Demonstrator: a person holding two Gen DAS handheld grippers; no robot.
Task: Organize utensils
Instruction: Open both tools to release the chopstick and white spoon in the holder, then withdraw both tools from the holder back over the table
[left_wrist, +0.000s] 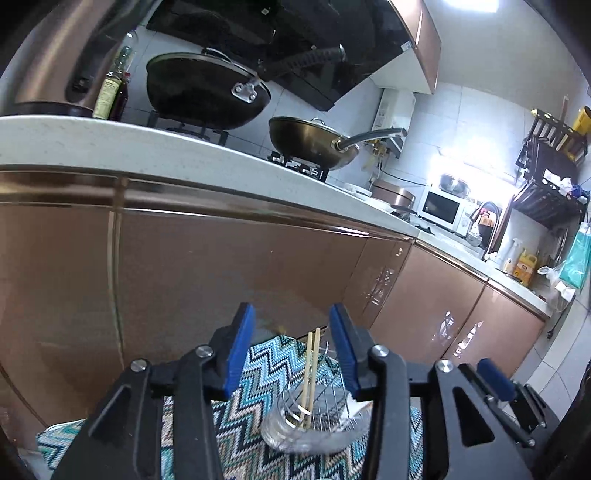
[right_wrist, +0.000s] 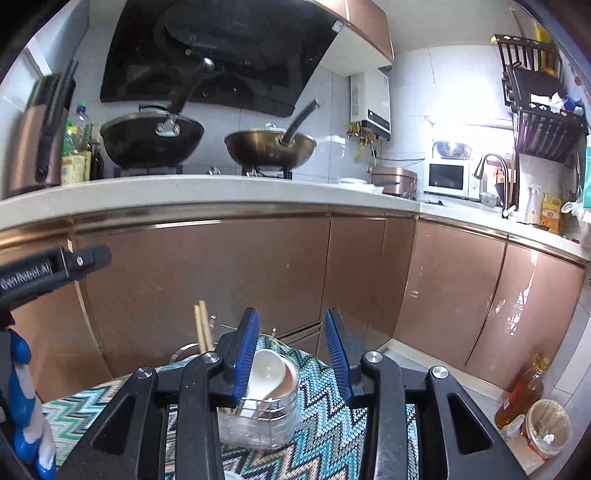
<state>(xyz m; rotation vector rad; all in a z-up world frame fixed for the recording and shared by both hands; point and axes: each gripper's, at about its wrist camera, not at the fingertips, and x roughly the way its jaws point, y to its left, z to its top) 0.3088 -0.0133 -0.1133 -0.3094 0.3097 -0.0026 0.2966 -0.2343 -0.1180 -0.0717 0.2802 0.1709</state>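
A wire utensil holder with a clear base stands on a zigzag-patterned cloth. A pair of wooden chopsticks stands upright in it. In the right wrist view the holder also holds white spoons, with the chopsticks at its left. My left gripper is open and empty, above and in front of the holder. My right gripper is open and empty, just above the holder and the spoons. Part of the left gripper's body shows at the left edge.
Copper cabinet doors stand close behind the cloth, under a white counter. Two woks sit on the stove. A microwave and sink tap lie far right. An oil bottle and a lidded tub stand on the floor at right.
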